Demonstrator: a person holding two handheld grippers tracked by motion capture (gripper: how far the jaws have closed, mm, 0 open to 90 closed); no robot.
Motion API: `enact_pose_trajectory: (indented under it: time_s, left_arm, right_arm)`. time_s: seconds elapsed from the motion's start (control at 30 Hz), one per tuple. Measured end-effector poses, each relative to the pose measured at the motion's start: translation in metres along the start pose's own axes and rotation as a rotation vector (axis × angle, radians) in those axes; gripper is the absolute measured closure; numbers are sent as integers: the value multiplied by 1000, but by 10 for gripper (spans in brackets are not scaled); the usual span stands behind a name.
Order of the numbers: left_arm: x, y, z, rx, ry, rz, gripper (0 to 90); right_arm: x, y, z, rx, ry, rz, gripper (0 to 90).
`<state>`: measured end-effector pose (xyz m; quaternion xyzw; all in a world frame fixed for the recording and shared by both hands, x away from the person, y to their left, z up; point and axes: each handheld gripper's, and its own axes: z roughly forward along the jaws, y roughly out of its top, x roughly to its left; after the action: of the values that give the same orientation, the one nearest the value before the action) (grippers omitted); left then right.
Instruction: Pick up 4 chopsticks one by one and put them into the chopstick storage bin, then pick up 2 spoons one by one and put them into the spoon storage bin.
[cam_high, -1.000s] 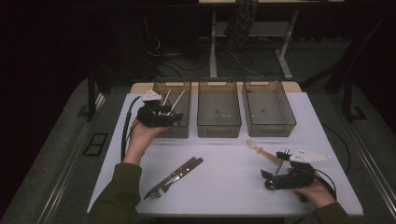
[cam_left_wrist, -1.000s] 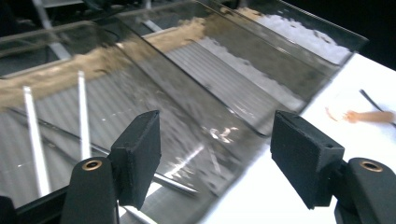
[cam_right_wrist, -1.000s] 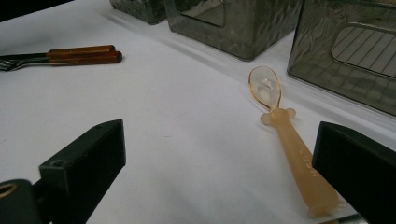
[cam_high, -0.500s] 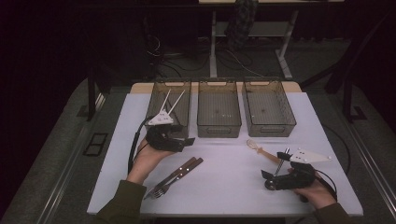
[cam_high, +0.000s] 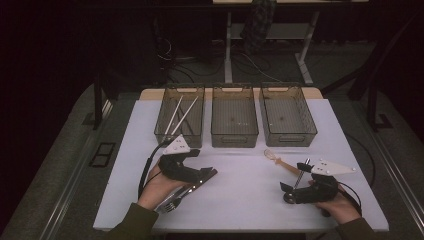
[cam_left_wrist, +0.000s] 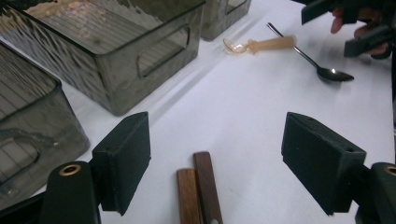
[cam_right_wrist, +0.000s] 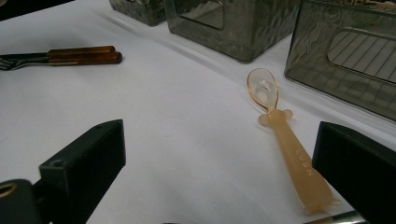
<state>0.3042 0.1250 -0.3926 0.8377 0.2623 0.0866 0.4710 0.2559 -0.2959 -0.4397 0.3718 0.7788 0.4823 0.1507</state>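
Dim room, grey floor (cam_high: 60, 165), perhaps a desk (cam_high: 270, 30) behind.

A white bench (cam_high: 250, 200) carries three smoky clear bins (cam_high: 235, 116) in a row along its far edge. Nearer the person, two wooden-handled pieces of cutlery (cam_left_wrist: 198, 189) lie side by side at left, one apparently a fork. At right lie a pale amber plastic spoon (cam_right_wrist: 285, 140) and, just beside it, a metal spoon (cam_left_wrist: 322, 67).
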Motion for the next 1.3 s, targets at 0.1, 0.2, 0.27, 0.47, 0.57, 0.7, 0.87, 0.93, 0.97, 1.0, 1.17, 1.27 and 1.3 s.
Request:
enact_pose_trajectory:
  time_s: [0.1,0.2,0.27,0.47,0.57,0.7,0.87,0.93,0.97,1.0,1.17,1.27,1.3]
  left_arm:
    - [-2,-7,-2,-3,-2,2,205]
    - [-2,-14,-5,-1,-2,5,186]
    - [-2,-20,-8,0,-7,1,169]
    - [-1,-36,-15,14,3,-5,146]
    - [0,-43,-18,14,8,-14,139]
    - [0,-55,-21,6,-3,-18,128]
    - [1,-63,-27,-22,1,-18,80]
    - [2,-66,-29,-26,2,-17,40]
    - [2,-67,-29,-28,1,-19,27]
    - [2,-67,-29,-28,1,-19,12]
    - [2,-67,-25,-15,-7,-14,0]
    - [2,-67,-24,-9,-6,-14,0]
    - [2,-67,-24,-8,-7,-15,0]
  right_arm:
    - [0,0,0,-1,-1,2,27]
    - [0,0,0,-1,1,2,27]
    - [0,0,0,-1,0,3,27]
    - [-1,1,0,6,-7,8,27]
    - [-1,2,-1,5,-10,7,27]
    - [-3,2,-1,8,-15,10,27]
    - [-5,3,-1,28,-14,18,27]
    - [-7,5,0,36,-2,21,27]
    - [-8,6,0,44,7,25,27]
    - [-9,6,0,49,15,27,27]
    - [-12,13,1,70,30,4,27]
    - [-13,17,0,79,5,-25,26]
    - [-14,19,-1,82,0,-33,27]
